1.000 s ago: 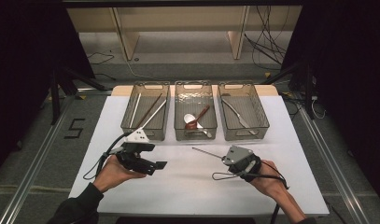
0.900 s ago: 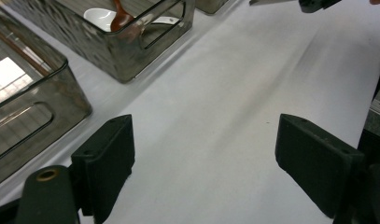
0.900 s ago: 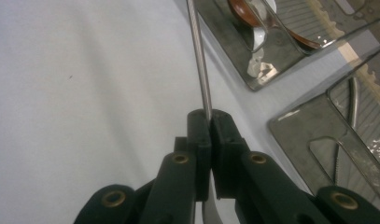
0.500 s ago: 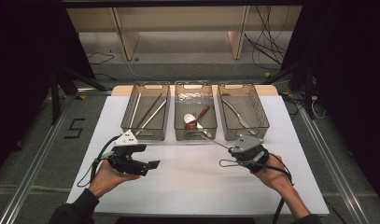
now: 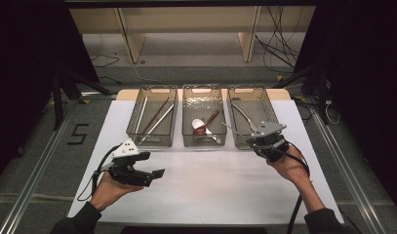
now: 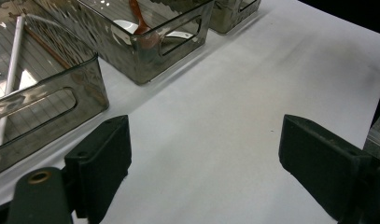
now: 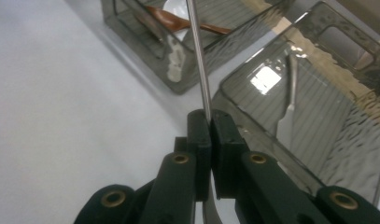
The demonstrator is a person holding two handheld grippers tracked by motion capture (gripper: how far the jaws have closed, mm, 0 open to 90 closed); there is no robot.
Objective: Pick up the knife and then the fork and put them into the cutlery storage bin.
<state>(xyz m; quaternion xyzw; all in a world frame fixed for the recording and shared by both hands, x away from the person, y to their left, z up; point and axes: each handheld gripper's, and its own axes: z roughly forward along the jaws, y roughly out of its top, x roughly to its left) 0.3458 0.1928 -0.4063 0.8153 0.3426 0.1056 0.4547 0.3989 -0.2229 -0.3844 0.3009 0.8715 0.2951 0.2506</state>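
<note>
Thin silver utensil, handle clamped in right hand-held gripper, slanting above the right bin's near-left corner

The metal utensil pinched in the right gripper runs past the top edge of the right gripper view, so its far end is cut off (fork or spoon, too thin to tell from above). Its lower end is hidden behind the jaws.

Bare white table in front lies open — three bins wall off its far side.
</note>
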